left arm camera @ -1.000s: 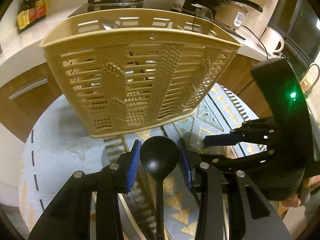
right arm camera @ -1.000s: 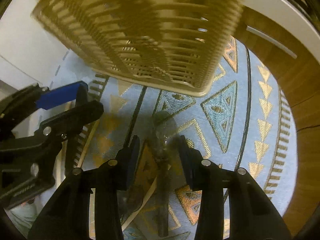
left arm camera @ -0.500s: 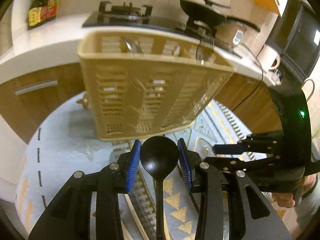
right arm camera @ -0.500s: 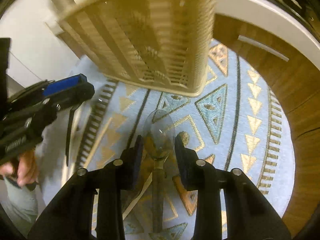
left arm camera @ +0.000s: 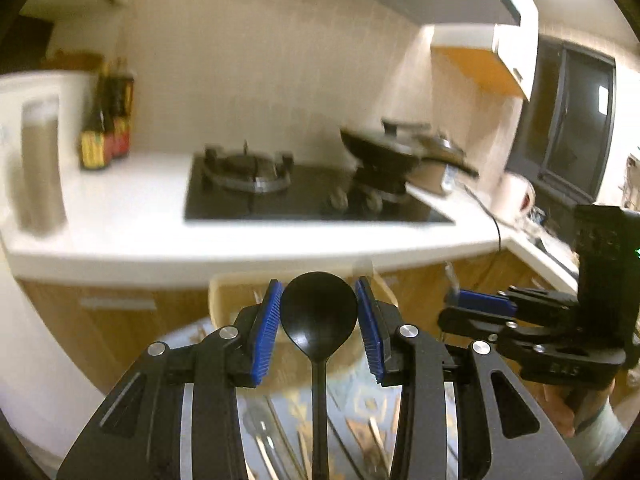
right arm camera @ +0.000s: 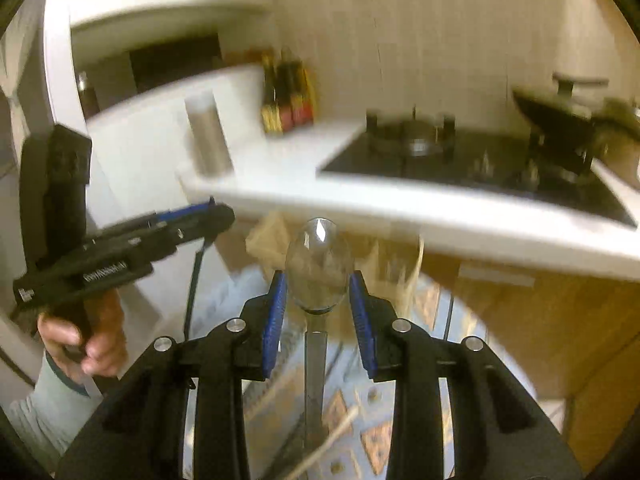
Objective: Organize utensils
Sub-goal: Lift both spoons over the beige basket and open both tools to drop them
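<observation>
Left wrist: gripper [left arm camera: 318,330] clasps black spoon [left arm camera: 318,312].

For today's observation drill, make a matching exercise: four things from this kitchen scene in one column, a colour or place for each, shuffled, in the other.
Things:
1. spoon in left gripper
2. spoon in right gripper
3. finger pads
4. wok

Matches:
A. on the stove
B. blue
C. shiny metal
D. black

Pairs: 1-D, 2-C, 3-B, 4-A
</observation>
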Tool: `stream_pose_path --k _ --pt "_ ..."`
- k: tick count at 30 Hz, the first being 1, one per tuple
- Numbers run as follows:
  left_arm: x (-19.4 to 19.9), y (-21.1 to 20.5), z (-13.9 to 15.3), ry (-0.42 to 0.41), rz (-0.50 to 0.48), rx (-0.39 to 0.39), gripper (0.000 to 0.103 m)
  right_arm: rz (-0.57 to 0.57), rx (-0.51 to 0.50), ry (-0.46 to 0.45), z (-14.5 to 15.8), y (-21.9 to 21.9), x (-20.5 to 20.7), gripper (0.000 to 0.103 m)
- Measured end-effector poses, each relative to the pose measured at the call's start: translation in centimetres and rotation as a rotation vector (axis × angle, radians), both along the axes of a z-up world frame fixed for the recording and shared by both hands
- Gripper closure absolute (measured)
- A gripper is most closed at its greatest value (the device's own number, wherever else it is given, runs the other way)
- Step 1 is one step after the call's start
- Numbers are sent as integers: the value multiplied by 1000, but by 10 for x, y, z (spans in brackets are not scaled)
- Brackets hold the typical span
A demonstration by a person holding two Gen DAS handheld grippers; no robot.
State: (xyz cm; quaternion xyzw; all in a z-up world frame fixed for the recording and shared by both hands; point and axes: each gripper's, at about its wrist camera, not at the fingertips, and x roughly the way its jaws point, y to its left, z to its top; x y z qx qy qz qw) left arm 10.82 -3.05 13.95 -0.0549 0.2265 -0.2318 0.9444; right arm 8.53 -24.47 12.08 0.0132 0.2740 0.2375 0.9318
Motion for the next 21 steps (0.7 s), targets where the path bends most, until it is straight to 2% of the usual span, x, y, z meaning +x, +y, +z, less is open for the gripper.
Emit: stream_pose_path --k 3,6,9,11,15,21 --pt "11 -1 22 -84 66 -21 68 -36 37 -97 28 -2 5 74" --pt "18 -3 31 -153 119 -18 67 -77 69 -182 44 -1 14 74" --pt "26 -2 34 -238 161 -25 67 -139 53 -269 50 -4 17 74" --pt "34 -1 32 -261 175 -28 67 -189 24 -315 48 -1 24 74" --pt "49 -5 20 -303 205 -31 67 -239 18 -345 37 -8 39 74" --pt "67 -8 -6 -305 233 -5 67 -249 -2 -328 14 -10 59 74"
